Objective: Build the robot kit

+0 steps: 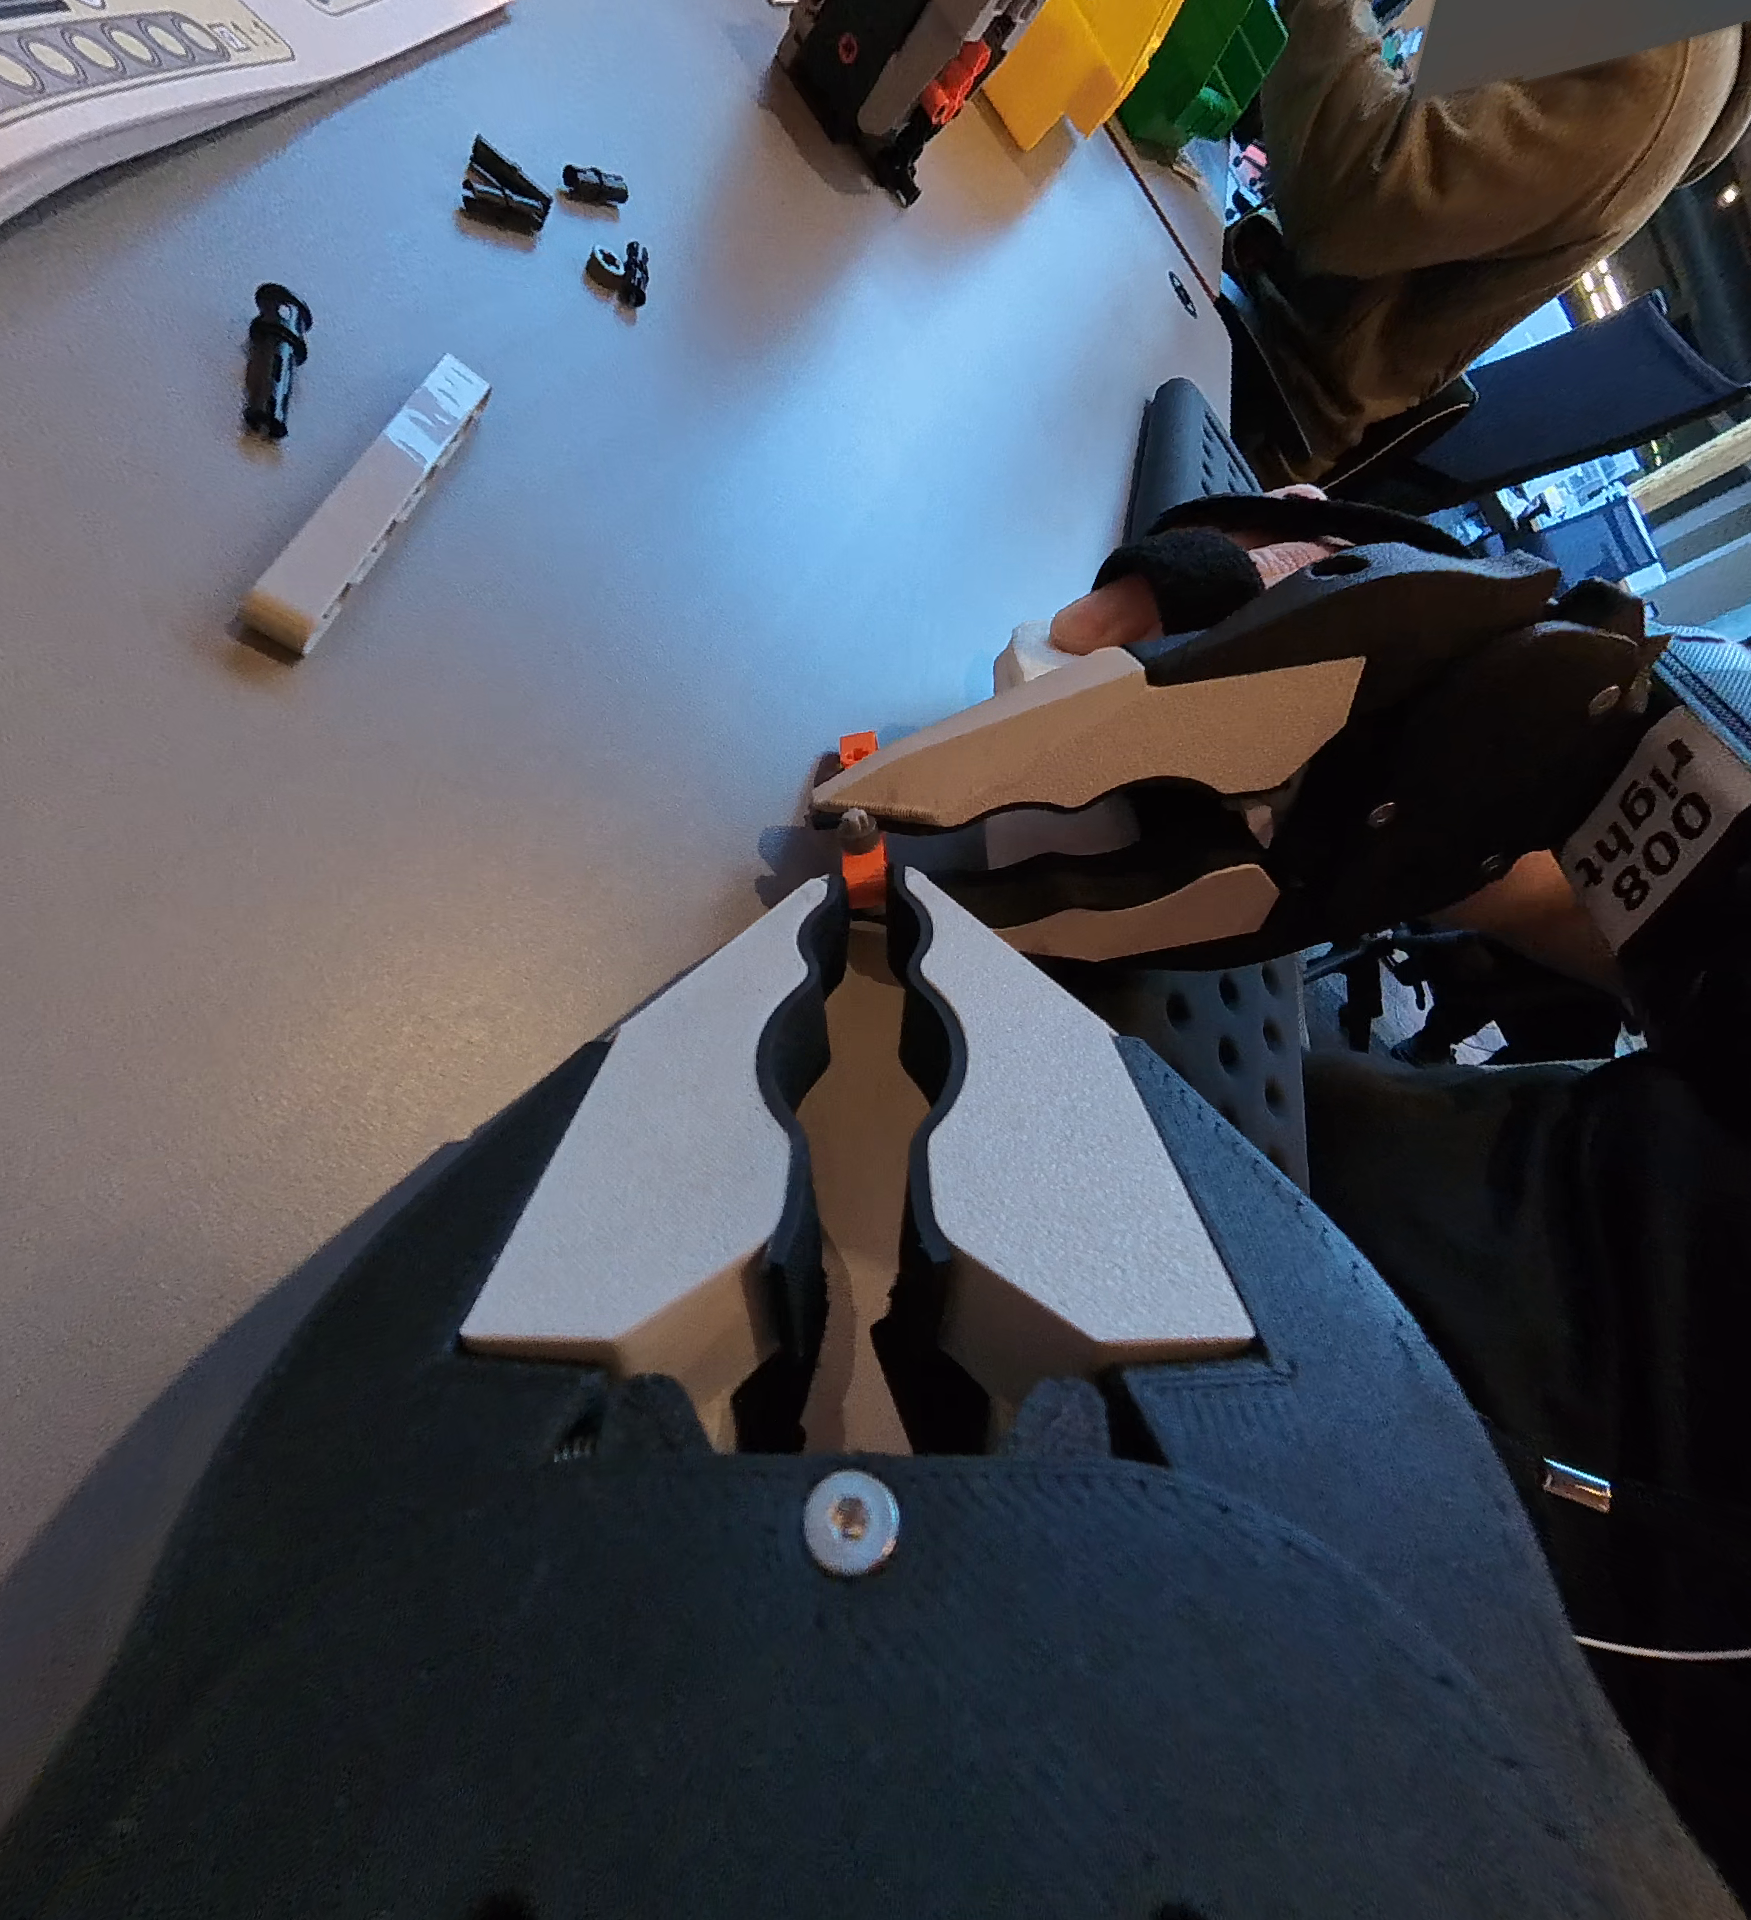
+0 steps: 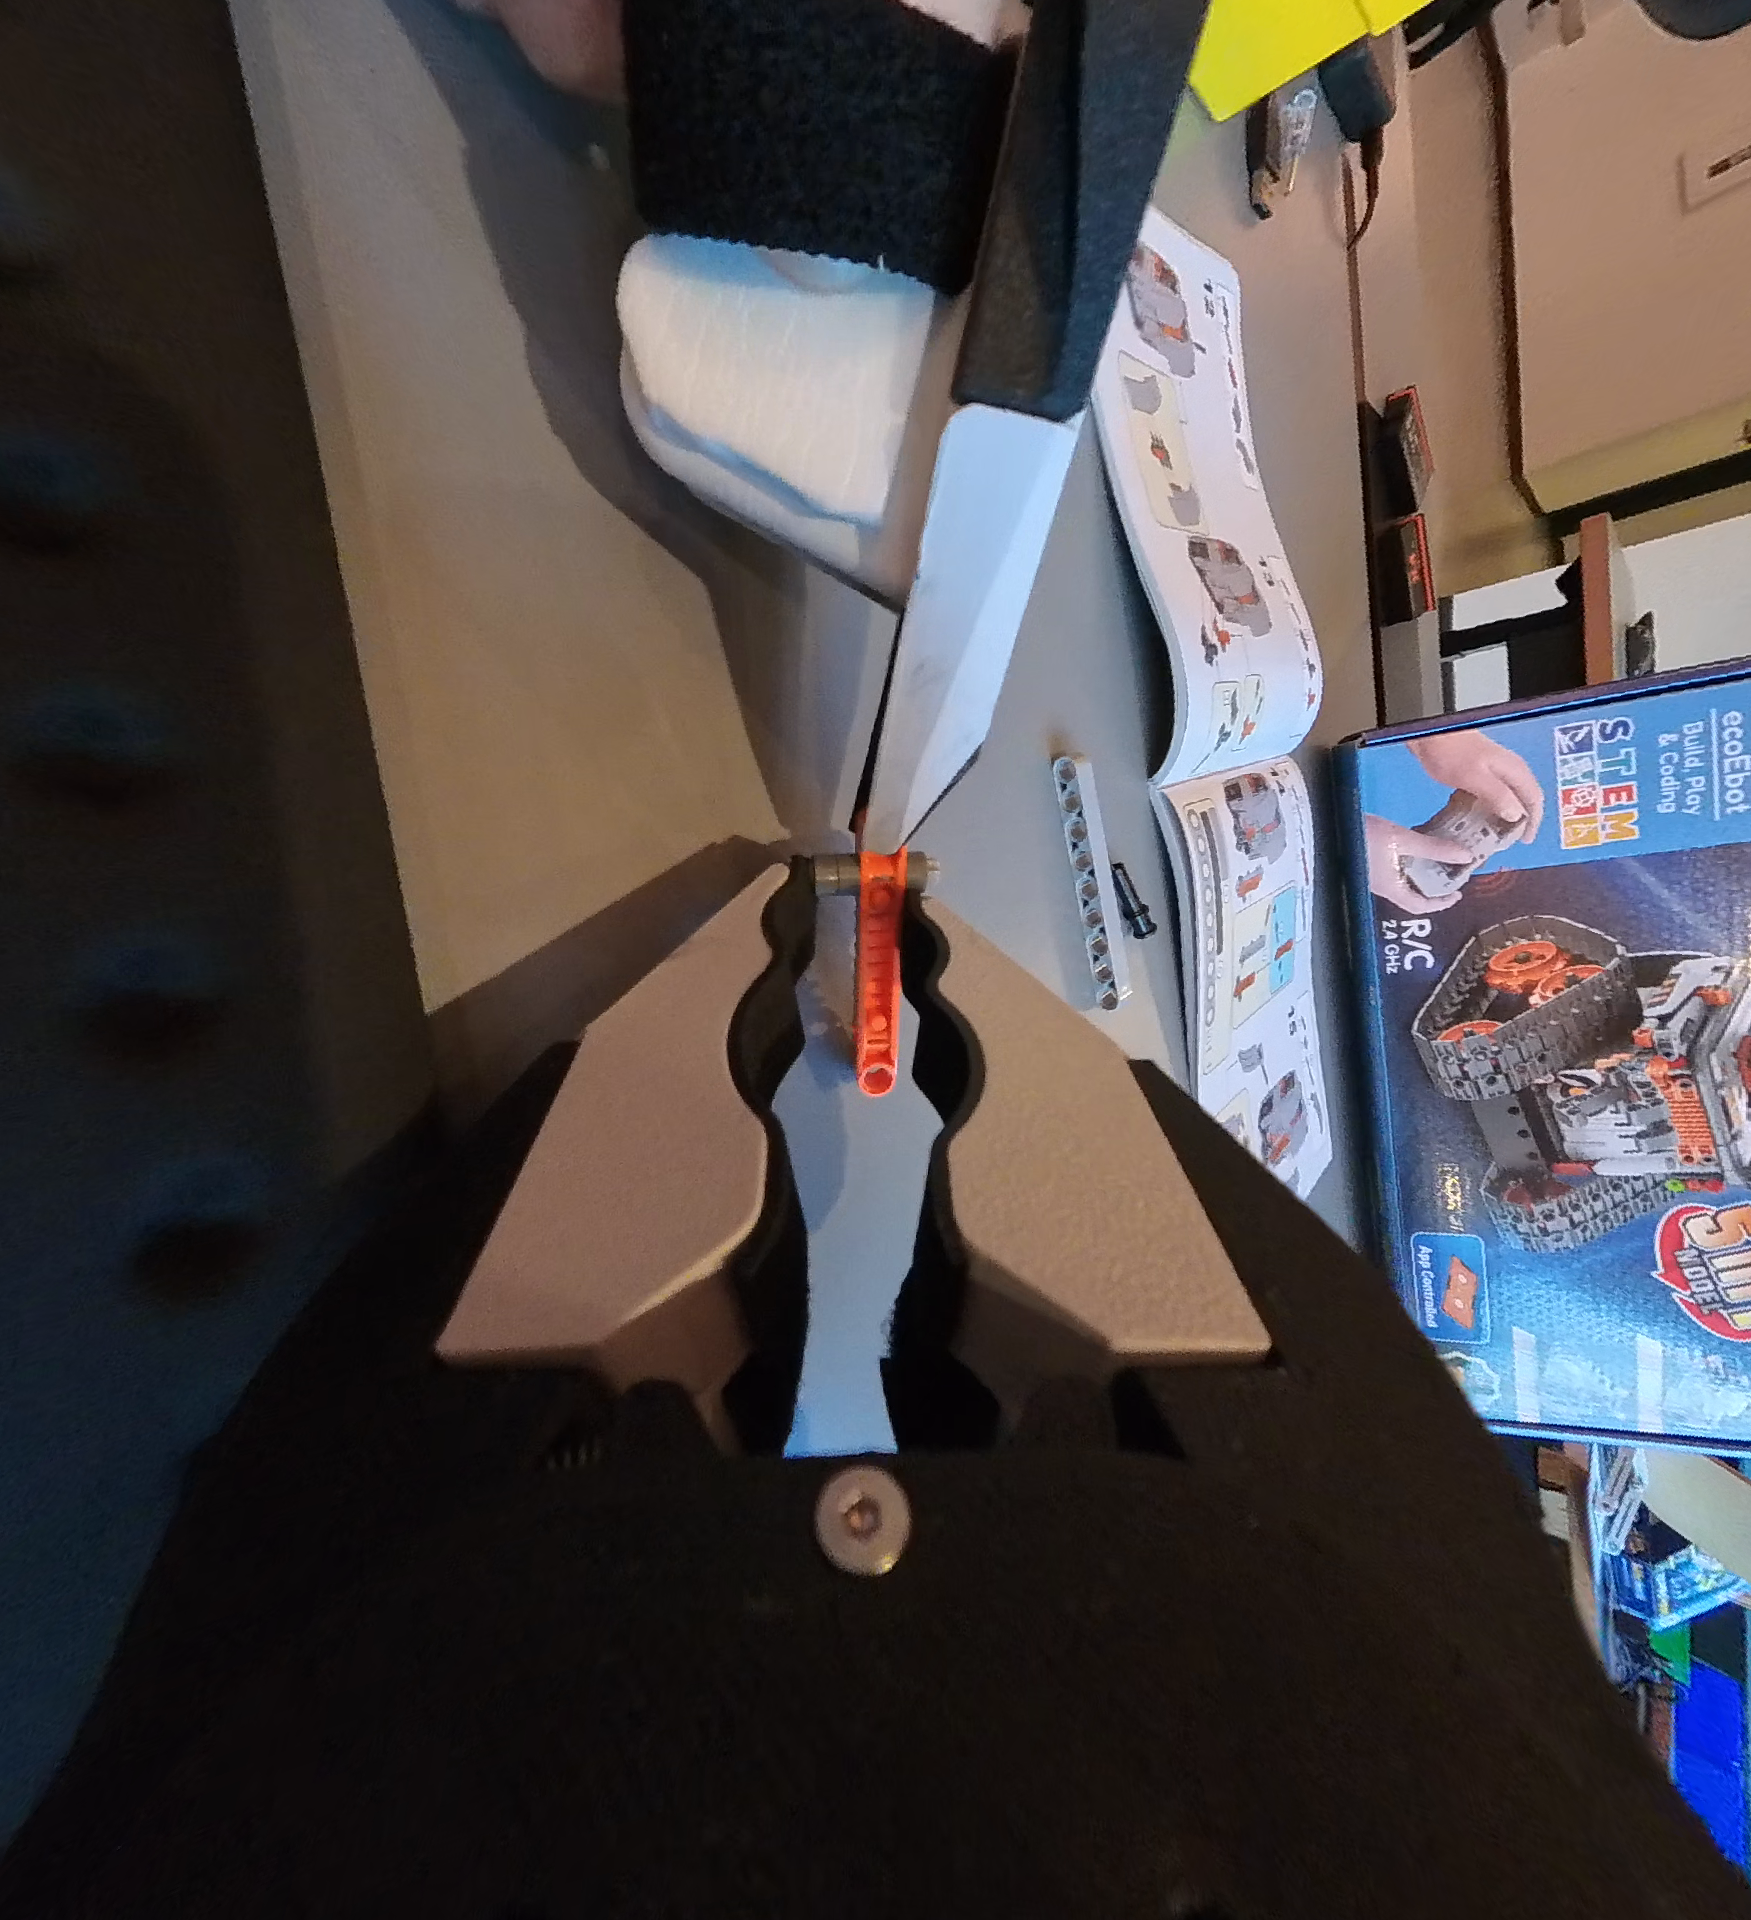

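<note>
Both tools meet above the surface (image 1: 642,582) near its edge, nose to nose. The left tool (image 1: 863,883) is all but closed, its jaws leaving only a sliver of gap, and the end of a small orange beam (image 1: 863,871) is pinched right at the tips. The right wrist view shows that beam running back from the meeting point, down the channel between the right tool's fingers. The right tool (image 2: 866,868) is pulled in just as narrow. A short grey pin (image 2: 829,869) lies crosswise between its tips and passes through the top hole of the orange beam, so the pin looks clamped end to end. The two tools stand roughly at right angles, the left tip touching or just beside the pin. By my reading this is fine fingertip work: both grips are shallow, so pin and hole need to stay square and pressure has to run straight along the pin, or the beam could twist out. Well apart on the surface lie a long grey beam (image 1: 367,509), a black pin (image 1: 277,358) and more small black pieces (image 1: 507,185). An open booklet (image 2: 1214,520) sits beyond them beside a blue box (image 2: 1598,1039). A part-built model (image 1: 892,73) and a yellow bin (image 1: 1079,62) stand at the far edge.
</note>
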Available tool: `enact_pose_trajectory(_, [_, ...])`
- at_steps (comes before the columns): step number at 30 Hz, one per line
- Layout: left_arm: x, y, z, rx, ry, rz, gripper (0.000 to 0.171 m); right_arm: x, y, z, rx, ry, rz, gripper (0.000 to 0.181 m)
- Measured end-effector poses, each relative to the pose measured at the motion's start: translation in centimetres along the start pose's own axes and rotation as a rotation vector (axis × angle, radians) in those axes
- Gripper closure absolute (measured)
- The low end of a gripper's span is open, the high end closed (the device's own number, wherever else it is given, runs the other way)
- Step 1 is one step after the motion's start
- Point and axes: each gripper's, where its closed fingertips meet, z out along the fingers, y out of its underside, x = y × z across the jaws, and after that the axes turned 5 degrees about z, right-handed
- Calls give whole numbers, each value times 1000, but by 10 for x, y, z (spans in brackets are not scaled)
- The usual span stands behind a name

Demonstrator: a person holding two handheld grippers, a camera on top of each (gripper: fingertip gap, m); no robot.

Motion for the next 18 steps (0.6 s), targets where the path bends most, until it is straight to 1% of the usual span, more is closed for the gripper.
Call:
enact_pose_trajectory(1, [0, 0, 0, 1, -2, 1, 167, 0, 0, 0, -2, 0, 1, 167])
enact_pose_trajectory(7, [-1, -1, 0, 13, -21, 3, 167, 1, 0, 1, -11, -4, 32, 167])
enact_pose_trajectory(12, [3, -6, -5, 53, 36, -27, 166, 7, -6, -2, 17, 99, -112, 167])
enact_pose_trajectory(16, [4, -4, -3, 28, 48, -26, 162, 7, -7, -1, 23, 107, -133, 167])
enact_pose_trajectory(18, [3, -3, -2, 25, 31, -23, 166, 7, -7, -1, 23, 117, -151, 166])
